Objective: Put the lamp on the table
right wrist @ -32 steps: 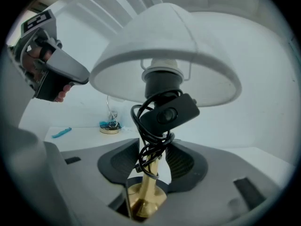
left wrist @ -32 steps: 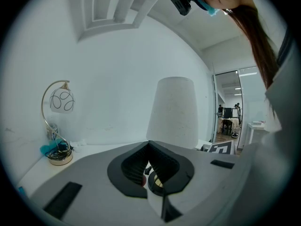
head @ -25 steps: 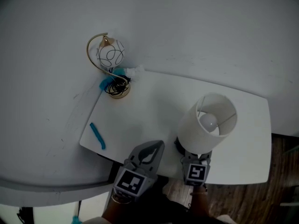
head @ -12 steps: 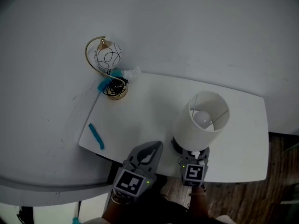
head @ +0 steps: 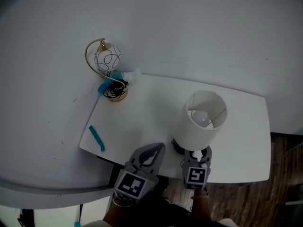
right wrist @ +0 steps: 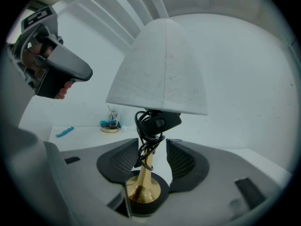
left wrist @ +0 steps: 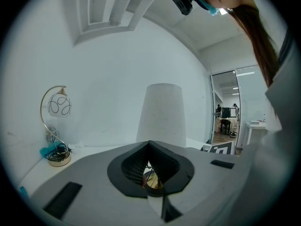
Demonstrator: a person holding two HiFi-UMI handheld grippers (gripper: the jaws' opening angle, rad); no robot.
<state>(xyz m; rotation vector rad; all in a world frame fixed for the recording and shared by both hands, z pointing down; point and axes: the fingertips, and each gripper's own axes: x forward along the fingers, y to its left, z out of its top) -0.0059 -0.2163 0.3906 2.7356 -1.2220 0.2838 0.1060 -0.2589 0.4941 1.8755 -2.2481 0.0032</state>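
The lamp (head: 199,122) has a white shade, a brass stem and a black base, and it stands upright near the front edge of the white table (head: 142,112). In the right gripper view its stem (right wrist: 146,173), wound with black cord, rises between the jaws of my right gripper (right wrist: 153,147). Those jaws have just been opening and now stand open, with gaps on both sides of the stem. My left gripper (head: 152,151) hovers at the table's front edge, left of the lamp, shut and holding nothing. From the left gripper view the shade (left wrist: 160,114) shows straight ahead.
A small gold arc lamp with a wire-patterned globe (head: 108,60) and a coiled black cord stands at the table's back left corner against the wall. A blue strip (head: 97,138) lies near the front left corner. Wooden floor (head: 284,174) shows past the table's right edge.
The lamp's shade has shifted slightly left and come upright. The right jaws have spread off the stem. The left gripper has stayed where it was.
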